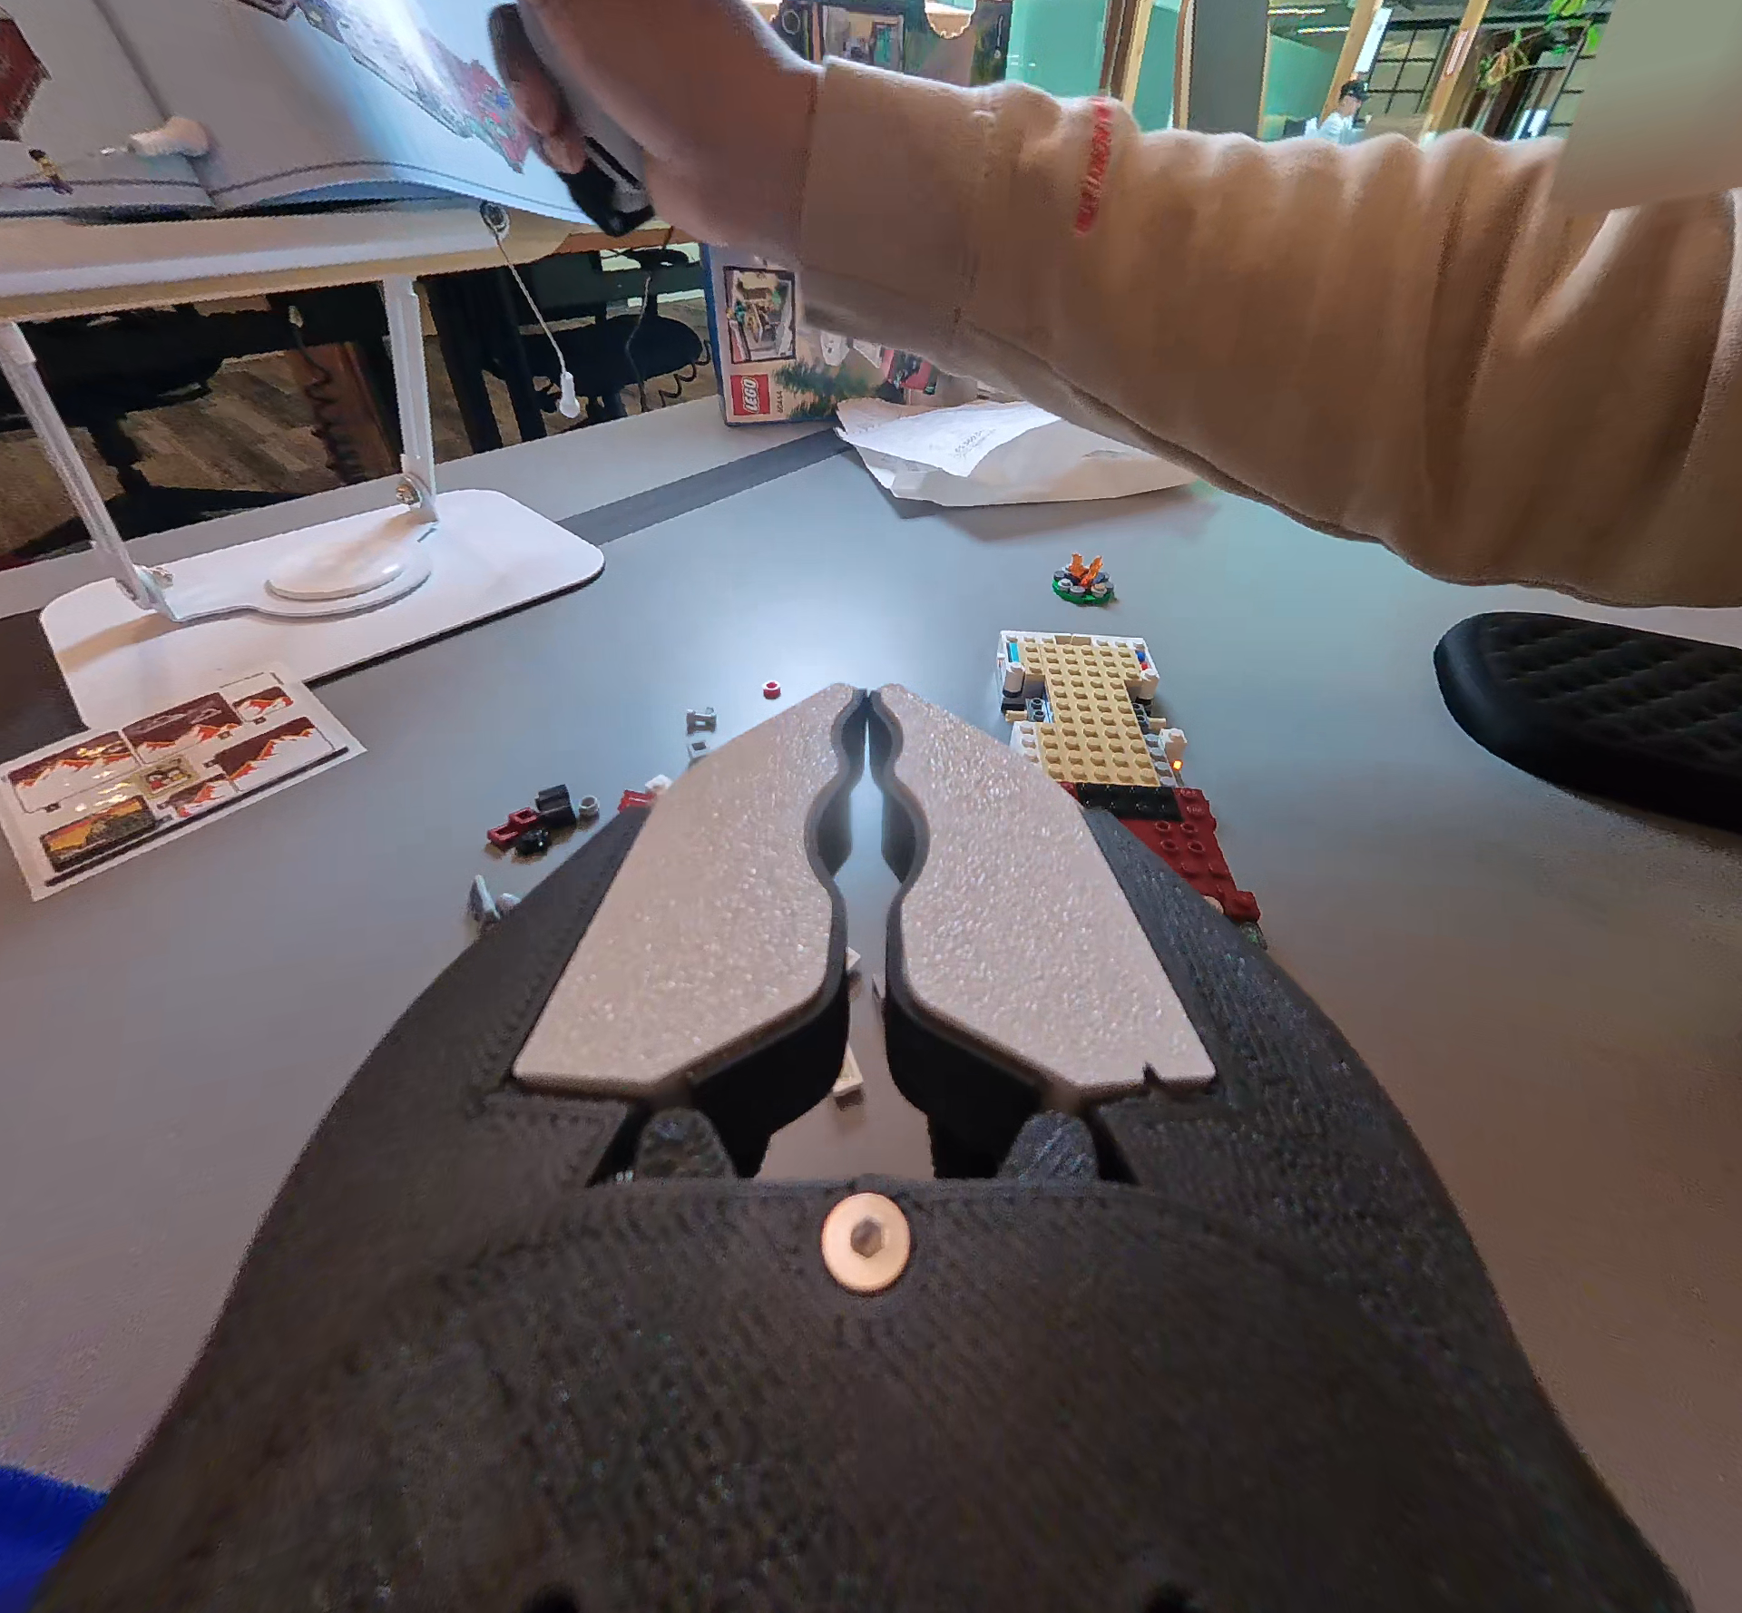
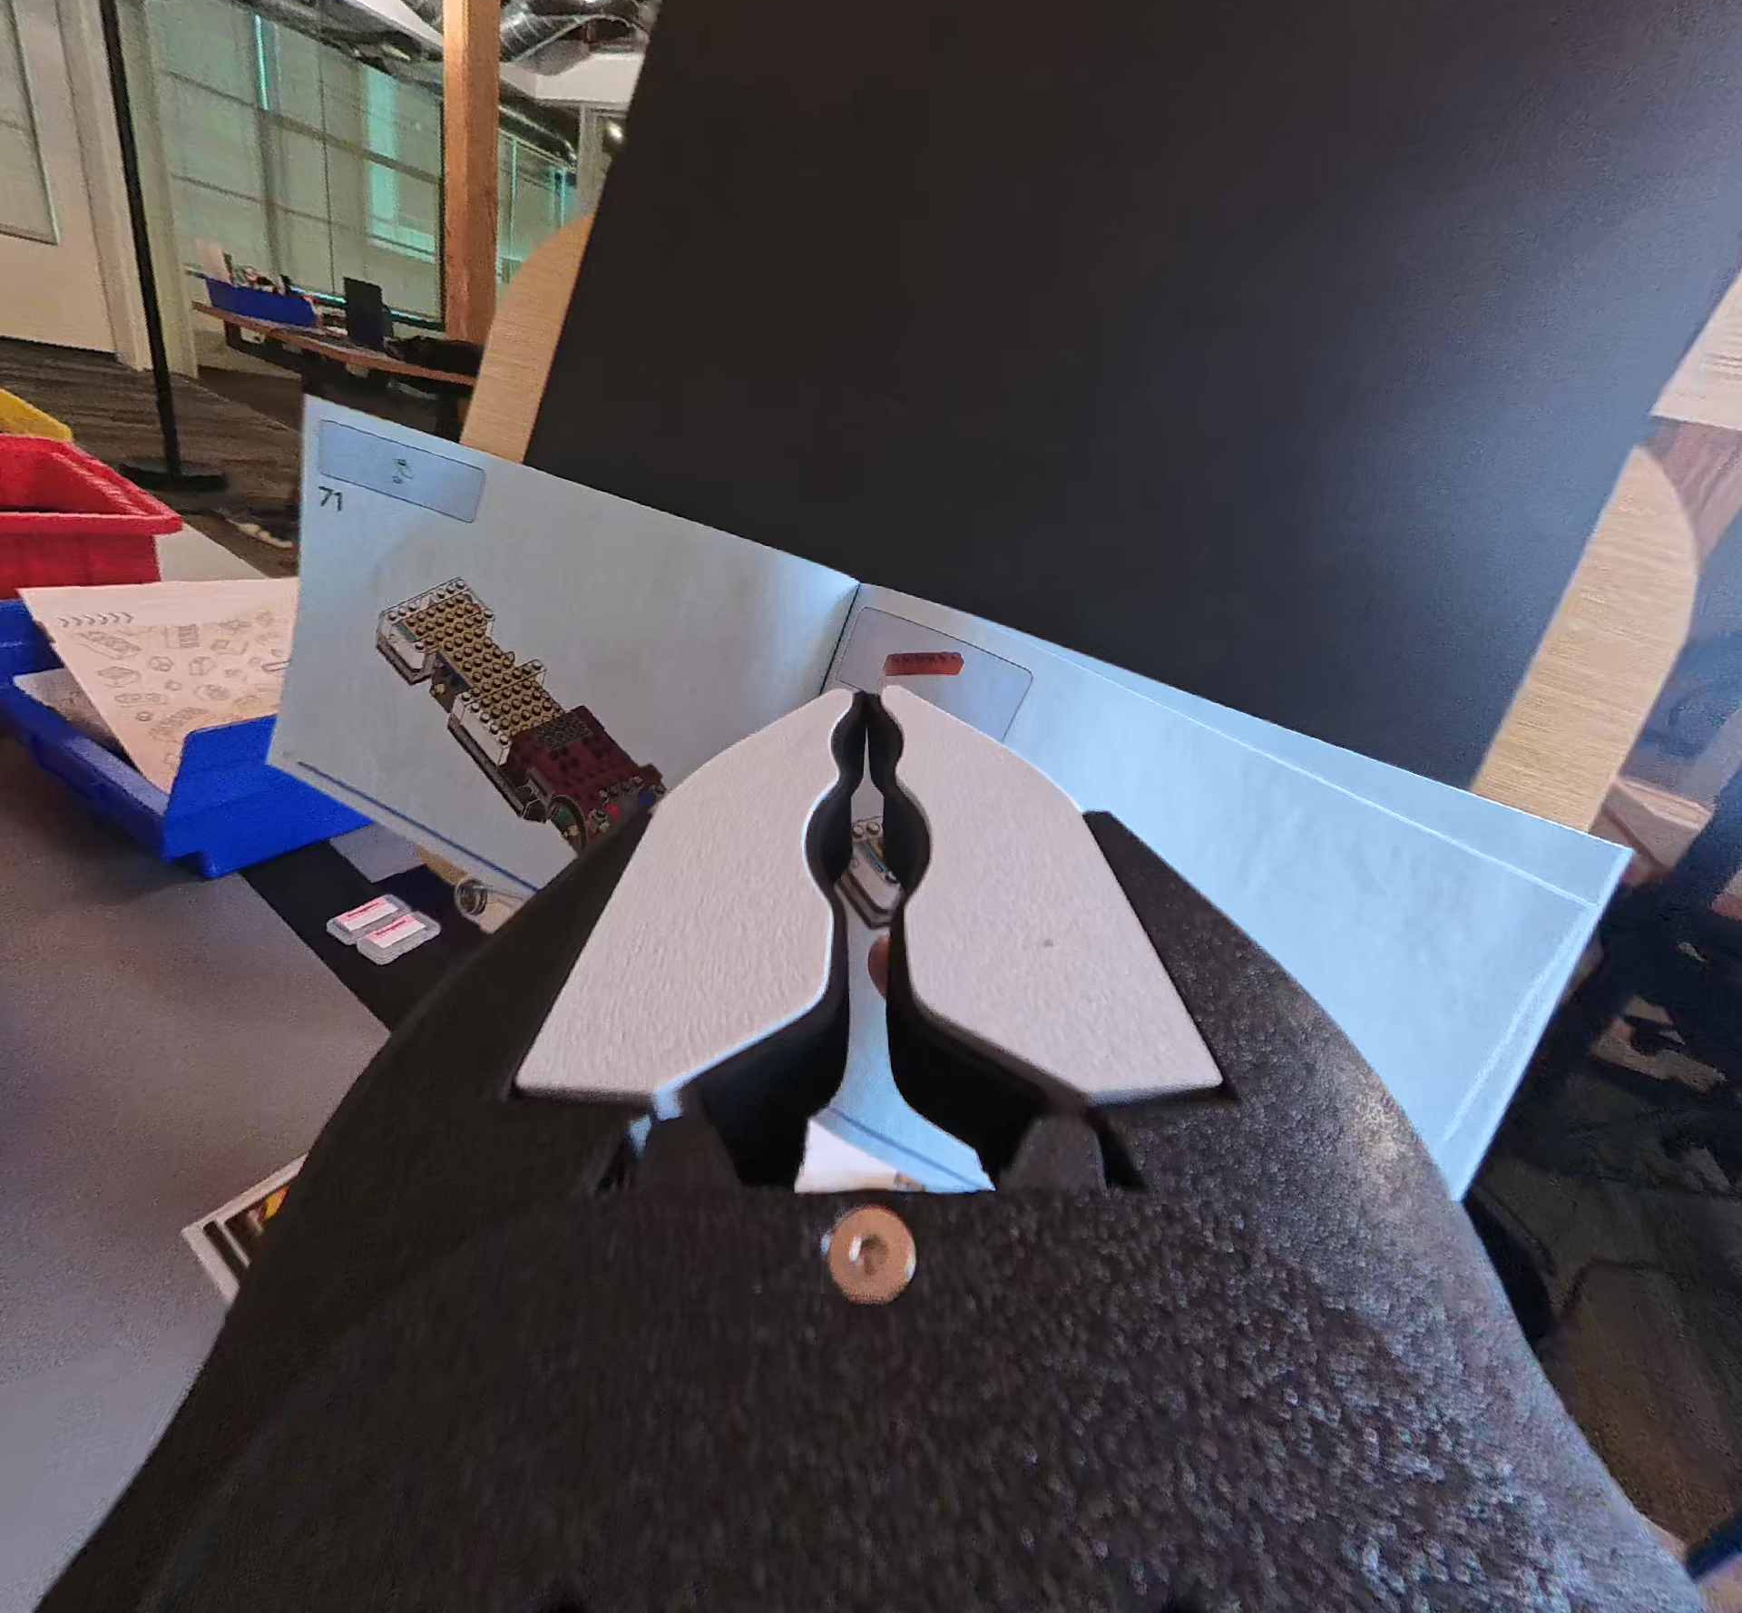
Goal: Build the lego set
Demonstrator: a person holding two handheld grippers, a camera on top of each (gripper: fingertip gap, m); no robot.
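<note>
My left gripper (image 1: 869, 696) is shut with nothing showing between its pads, and hovers low over the grey table (image 1: 848, 531). Just right of its tips lies a tan, white and dark red brick build (image 1: 1093, 710). Loose small pieces (image 1: 542, 814) and a red round stud (image 1: 772, 688) lie to its left. My right gripper (image 2: 872, 699) is shut, close in front of the right page of an open instruction booklet (image 2: 566, 625). In the left wrist view a hand holds this gripper (image 1: 608, 196) at the lower corner of the booklet (image 1: 283, 60). I cannot tell whether it touches the page.
A white stand (image 1: 330, 569) carries the booklet. A sticker sheet (image 1: 170, 767), a small campfire build (image 1: 1084, 580), a toy box (image 1: 782, 342), a white paper bag (image 1: 990, 446) and a black mesh pad (image 1: 1602, 701) lie around. Blue (image 2: 217, 795) and red (image 2: 66, 522) bins stand left. The left gripper's tips are roughly 35 cm from the right gripper's. To reach the small campfire build (image 1: 1084, 580) in a straight line is about 30 cm for my left fingers, about 40 cm for my right.
</note>
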